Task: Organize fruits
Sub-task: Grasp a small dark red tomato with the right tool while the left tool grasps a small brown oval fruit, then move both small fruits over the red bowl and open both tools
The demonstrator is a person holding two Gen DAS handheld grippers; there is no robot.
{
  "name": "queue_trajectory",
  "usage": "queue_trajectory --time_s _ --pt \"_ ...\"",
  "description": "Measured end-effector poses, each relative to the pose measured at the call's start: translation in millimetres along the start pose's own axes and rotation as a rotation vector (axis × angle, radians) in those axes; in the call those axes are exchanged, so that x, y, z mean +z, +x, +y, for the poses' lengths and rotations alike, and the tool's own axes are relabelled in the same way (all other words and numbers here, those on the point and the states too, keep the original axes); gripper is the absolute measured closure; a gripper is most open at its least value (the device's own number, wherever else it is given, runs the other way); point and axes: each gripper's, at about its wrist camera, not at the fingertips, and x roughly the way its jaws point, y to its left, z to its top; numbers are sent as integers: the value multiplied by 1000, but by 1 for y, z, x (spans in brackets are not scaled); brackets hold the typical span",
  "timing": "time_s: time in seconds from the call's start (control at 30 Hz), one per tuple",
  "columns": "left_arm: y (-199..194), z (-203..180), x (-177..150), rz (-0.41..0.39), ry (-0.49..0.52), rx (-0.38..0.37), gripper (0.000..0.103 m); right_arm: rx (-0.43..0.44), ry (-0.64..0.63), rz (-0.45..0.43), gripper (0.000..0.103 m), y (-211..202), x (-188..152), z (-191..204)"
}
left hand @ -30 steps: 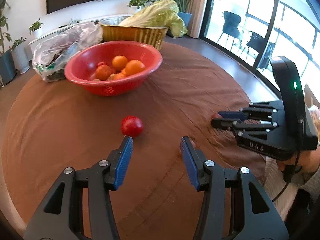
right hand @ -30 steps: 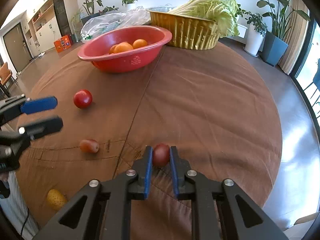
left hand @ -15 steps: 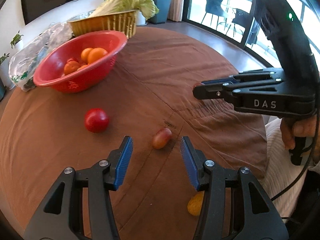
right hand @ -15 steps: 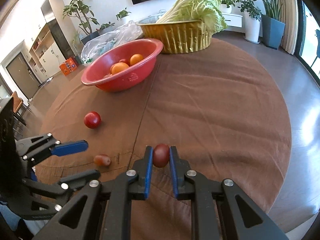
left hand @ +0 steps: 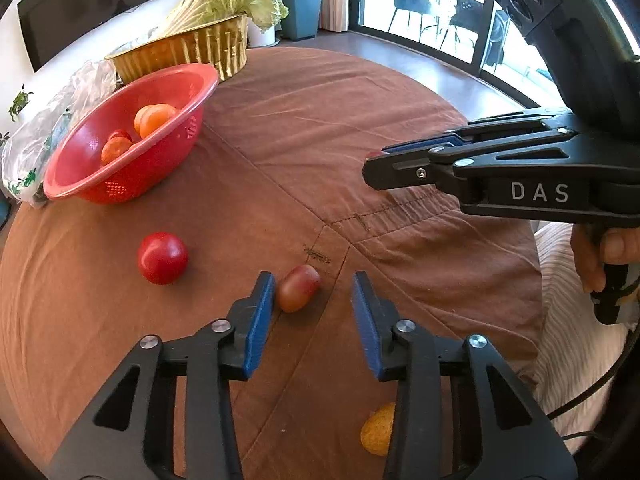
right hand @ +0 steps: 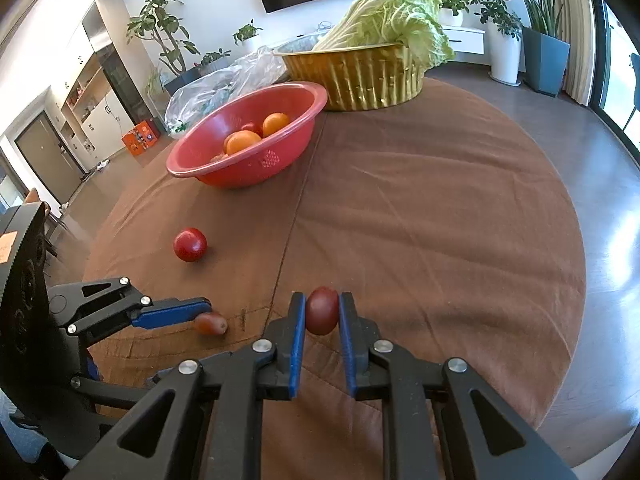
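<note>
On the table, the bowl is being flanked at the far edge by a basket; a tomato is lying nearer the middle.

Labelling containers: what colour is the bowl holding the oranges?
Red bowl, clearest in the right wrist view.

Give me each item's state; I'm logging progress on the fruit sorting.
Left tongs: closing around the oval tomato, not yet pressing it.
Right tongs: shut on a dark red tomato.
Round red tomato: loose on the cloth.
Yellow fruit: loose, partly hidden.
Red bowl: holding oranges.
</note>
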Motion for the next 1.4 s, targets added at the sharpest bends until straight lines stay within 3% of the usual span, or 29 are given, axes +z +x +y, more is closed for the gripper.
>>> queue_trajectory --time_s 0.27,0.4,0.87,1.1,1.4 --pt "-3 0 -2 -1 5 -20 75 16 21 -4 84 -2 -1 -3" --pt "-4 5 -2 -1 -13 -26 84 24 24 -2 84 -2 -2 -4" --pt "-15 14 -7 -24 -86 -84 86 81 62 2 84 0 0 -6" --pt "-28 27 -10 -50 -136 -106 86 164 117 -1 84 0 3 -10" --pt "-49 74 3 -123 -272 -118 86 312 190 -35 84 -4 24 -10"
